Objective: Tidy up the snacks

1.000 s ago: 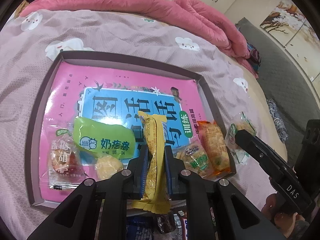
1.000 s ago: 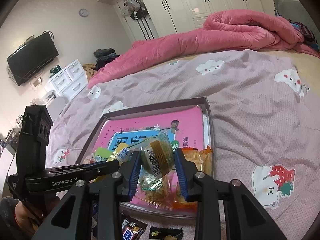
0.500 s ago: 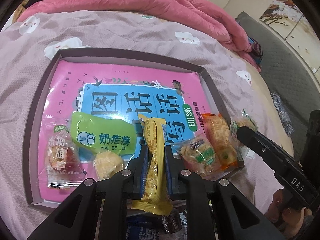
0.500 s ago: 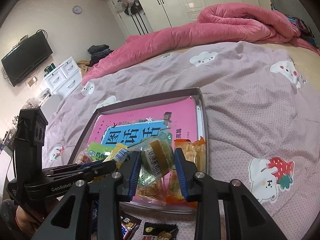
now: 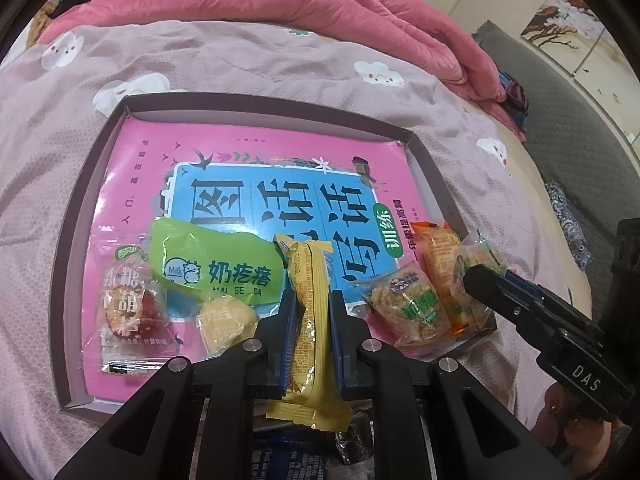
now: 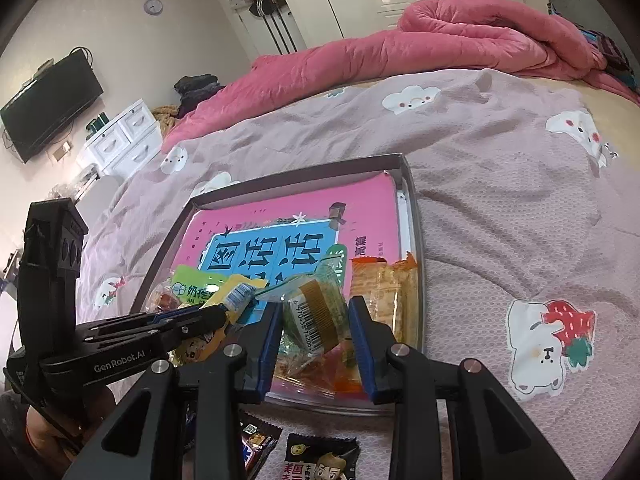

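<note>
A shallow grey tray (image 5: 72, 216) lies on the bed with a pink book (image 5: 260, 152) inside it. Several snacks lie along its near side: a green milk-candy packet (image 5: 212, 264), a red haw candy bag (image 5: 124, 308), a small yellow sweet (image 5: 224, 320), a green-labelled cake (image 5: 412, 304) and an orange packet (image 5: 440, 256). My left gripper (image 5: 312, 304) is shut on a long yellow snack bar (image 5: 310, 320) above the tray's near edge. My right gripper (image 6: 316, 320) is shut on a clear green-wrapped cake (image 6: 316, 312) over the tray's near right corner (image 6: 412, 320).
A rolled pink quilt (image 6: 440, 36) lies across the far side of the bed. Dark snack packets (image 6: 320, 460) lie on the purple sheet (image 6: 500, 200) in front of the tray. A white drawer unit (image 6: 120, 136) and a wall TV (image 6: 48, 104) stand at the left.
Both grippers have drifted slightly back and up from the tray, each holding its snack. The tray contents have not moved.
</note>
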The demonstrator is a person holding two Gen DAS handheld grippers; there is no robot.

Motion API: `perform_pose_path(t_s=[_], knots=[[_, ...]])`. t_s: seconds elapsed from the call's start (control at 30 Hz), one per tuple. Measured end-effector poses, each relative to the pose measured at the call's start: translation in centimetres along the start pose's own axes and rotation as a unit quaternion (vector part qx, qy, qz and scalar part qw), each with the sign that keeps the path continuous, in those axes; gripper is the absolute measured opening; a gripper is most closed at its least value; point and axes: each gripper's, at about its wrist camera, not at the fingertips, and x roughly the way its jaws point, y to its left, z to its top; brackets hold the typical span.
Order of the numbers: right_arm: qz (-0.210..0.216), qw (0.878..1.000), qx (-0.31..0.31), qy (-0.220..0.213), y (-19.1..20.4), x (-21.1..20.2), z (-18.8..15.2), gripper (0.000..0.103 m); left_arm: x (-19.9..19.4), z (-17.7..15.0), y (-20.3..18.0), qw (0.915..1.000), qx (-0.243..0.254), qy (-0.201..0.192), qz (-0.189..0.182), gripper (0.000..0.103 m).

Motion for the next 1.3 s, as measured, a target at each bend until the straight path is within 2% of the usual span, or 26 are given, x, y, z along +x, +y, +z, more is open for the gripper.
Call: perform_pose_path(t_s=[0.7, 1.03, 1.3], knots=[[0.033, 0.999, 0.004, 0.034, 1.1, 1.8, -0.9, 0.034, 0.3, 0.8, 0.4, 1.0, -0.001, -0.008, 0.0, 0.016], [0.023, 0.999, -0.003, 0.043, 1.3, 2.3, -1.1, 0.034, 0.4, 1.0, 0.8, 0.9998, -0.005, -0.019, 0.005, 0.016], [0.017, 0.999, 0.0, 0.042, 1.1, 2.3, -1.1, 0.035, 0.4, 0.5, 0.4, 0.9994, 0.014, -0.026, 0.017, 0.016]])
